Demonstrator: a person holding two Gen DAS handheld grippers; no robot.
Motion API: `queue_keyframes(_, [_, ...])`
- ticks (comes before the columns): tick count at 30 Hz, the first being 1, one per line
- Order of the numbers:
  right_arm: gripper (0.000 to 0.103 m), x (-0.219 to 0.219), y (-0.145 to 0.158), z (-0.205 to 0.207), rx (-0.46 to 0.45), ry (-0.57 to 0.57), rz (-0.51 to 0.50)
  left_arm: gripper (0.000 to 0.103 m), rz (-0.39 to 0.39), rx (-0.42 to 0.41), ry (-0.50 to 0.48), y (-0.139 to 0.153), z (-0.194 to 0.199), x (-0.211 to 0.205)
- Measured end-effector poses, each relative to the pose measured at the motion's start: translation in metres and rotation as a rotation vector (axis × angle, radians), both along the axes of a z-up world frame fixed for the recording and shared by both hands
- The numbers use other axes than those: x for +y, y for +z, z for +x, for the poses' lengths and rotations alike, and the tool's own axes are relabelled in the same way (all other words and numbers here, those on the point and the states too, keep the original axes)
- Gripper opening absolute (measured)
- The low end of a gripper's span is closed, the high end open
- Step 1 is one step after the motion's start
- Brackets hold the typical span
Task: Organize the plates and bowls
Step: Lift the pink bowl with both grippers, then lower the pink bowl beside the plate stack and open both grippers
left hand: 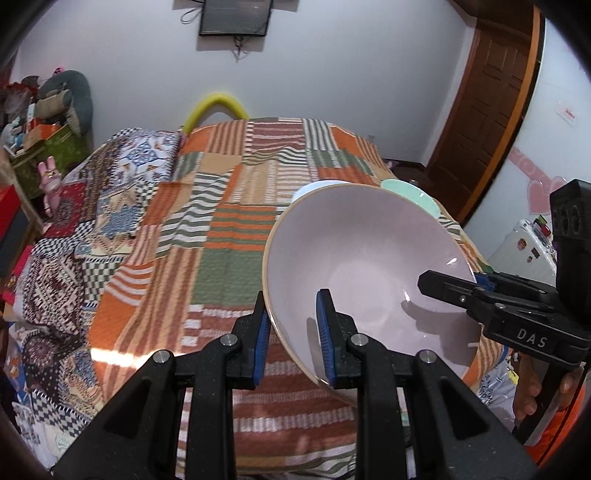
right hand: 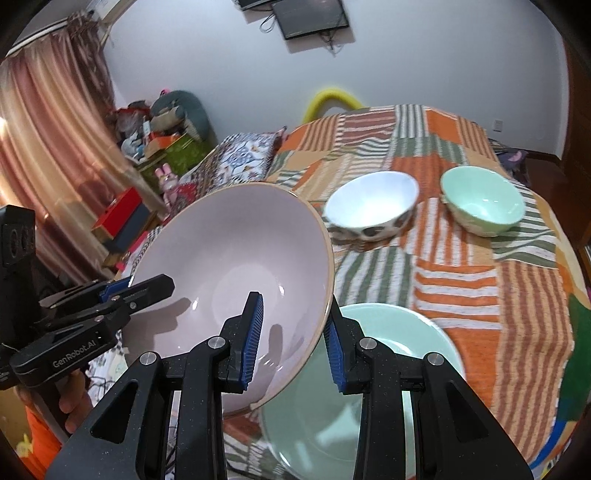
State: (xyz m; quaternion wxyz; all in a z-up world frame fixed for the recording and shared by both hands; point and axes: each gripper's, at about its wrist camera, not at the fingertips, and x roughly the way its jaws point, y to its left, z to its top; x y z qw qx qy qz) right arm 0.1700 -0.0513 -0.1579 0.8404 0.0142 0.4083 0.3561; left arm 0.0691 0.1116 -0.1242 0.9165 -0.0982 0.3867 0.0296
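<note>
A large pale pink bowl [left hand: 369, 266] is held in the air over the bed, tilted. My left gripper [left hand: 291, 332] is shut on its rim, one finger inside and one outside. My right gripper [right hand: 293, 336] is shut on the opposite rim of the same bowl [right hand: 236, 258]. The right gripper also shows in the left wrist view [left hand: 476, 282]. A pale green plate [right hand: 369, 376] lies below the bowl. A white patterned bowl [right hand: 371, 206] and a green bowl [right hand: 484, 199] stand on the striped bedspread [right hand: 480, 288] further back.
Patterned pillows [left hand: 110, 192] lie on the bed's left side. Boxes and toys [left hand: 40, 129] are piled by the wall on the left. A wooden door [left hand: 487, 103] is at the right. A dark screen [left hand: 234, 16] hangs on the wall.
</note>
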Motion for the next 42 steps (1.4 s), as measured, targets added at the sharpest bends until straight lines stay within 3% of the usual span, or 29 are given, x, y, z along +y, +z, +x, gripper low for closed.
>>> queue_keyframes(14, [0.029, 0.047, -0.019, -0.013, 0.043, 0.087, -0.048, 0.024, -0.008, 0.064, 0.086, -0.032, -0.022, 0.041])
queue_keyframes(31, [0.029, 0.085, -0.065, -0.011, 0.143, 0.134, -0.164, 0.024, -0.072, 0.208, 0.137, -0.094, -0.018, 0.07])
queue_keyframes(42, [0.029, 0.096, -0.085, -0.009, 0.171, 0.166, -0.212, 0.024, -0.094, 0.261, 0.161, -0.117, -0.016, 0.079])
